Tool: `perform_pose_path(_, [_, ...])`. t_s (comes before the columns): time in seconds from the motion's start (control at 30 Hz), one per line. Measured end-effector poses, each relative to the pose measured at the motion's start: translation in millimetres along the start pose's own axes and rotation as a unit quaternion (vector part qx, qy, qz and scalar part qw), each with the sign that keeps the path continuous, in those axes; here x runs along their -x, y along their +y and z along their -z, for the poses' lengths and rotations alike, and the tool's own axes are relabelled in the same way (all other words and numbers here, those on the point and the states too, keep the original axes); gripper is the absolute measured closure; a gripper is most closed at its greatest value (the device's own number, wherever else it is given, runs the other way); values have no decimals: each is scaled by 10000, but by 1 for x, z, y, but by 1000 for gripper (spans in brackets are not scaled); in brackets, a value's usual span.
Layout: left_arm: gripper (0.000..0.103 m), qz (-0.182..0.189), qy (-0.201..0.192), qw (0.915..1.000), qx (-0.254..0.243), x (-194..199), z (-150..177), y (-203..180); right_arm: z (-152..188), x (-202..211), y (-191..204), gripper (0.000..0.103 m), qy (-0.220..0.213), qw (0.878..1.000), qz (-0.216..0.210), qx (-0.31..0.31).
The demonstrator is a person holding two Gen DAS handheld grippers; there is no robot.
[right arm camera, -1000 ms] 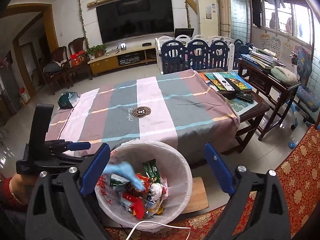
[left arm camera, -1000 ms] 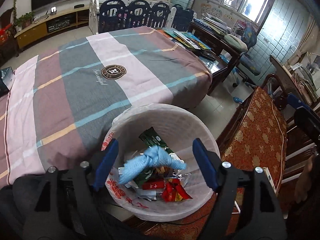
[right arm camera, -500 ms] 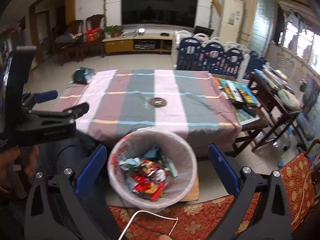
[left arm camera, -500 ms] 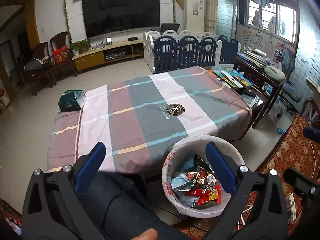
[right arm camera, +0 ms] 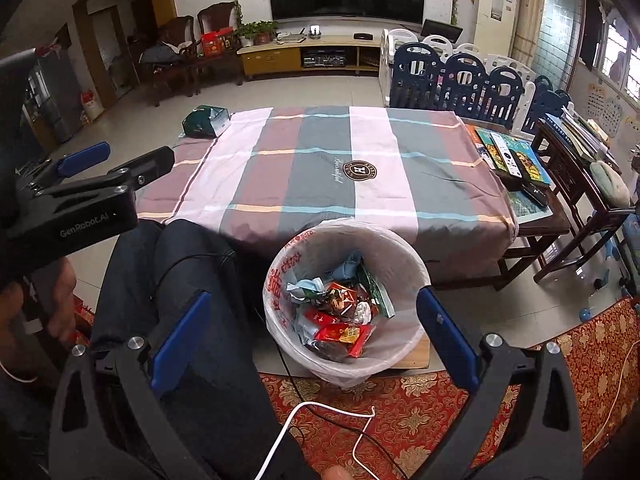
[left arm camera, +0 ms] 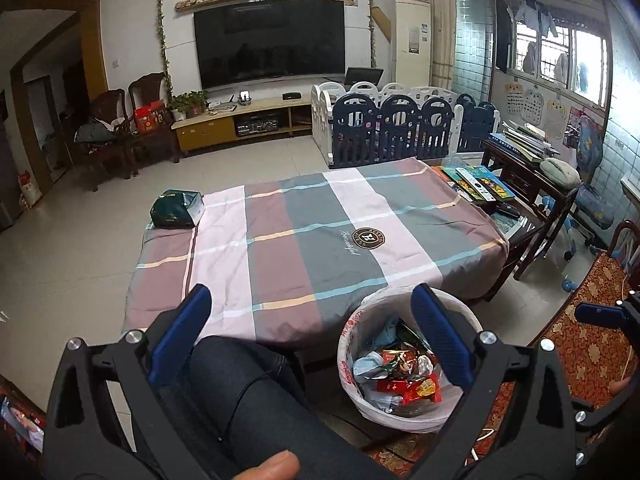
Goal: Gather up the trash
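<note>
Both the left gripper [left arm camera: 310,336] and right gripper [right arm camera: 312,336] spread wide, empty; wrappers [right arm camera: 340,316] lie in the lined bin [right arm camera: 280,280] beside the cloth-covered surface [right arm camera: 320,168]: light, crinkly, probably best pinched at a fold

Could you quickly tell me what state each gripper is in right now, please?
Left gripper: open, nothing between its jaws, which have just been opening.
Right gripper: open, holding nothing, above the trash bin.
</note>
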State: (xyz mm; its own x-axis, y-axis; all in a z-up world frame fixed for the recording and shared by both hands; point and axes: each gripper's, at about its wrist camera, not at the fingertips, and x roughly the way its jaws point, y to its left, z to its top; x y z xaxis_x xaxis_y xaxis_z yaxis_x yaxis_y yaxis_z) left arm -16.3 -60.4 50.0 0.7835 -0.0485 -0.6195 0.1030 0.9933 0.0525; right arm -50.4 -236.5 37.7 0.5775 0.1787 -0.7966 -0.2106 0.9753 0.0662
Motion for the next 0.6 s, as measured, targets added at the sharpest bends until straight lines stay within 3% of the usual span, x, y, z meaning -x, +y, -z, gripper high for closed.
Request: perform_pose_path(0.6, [3,-35,98,9999,-98,-6,3,-7,0,-8,-5,4,-12,9998,194,-100])
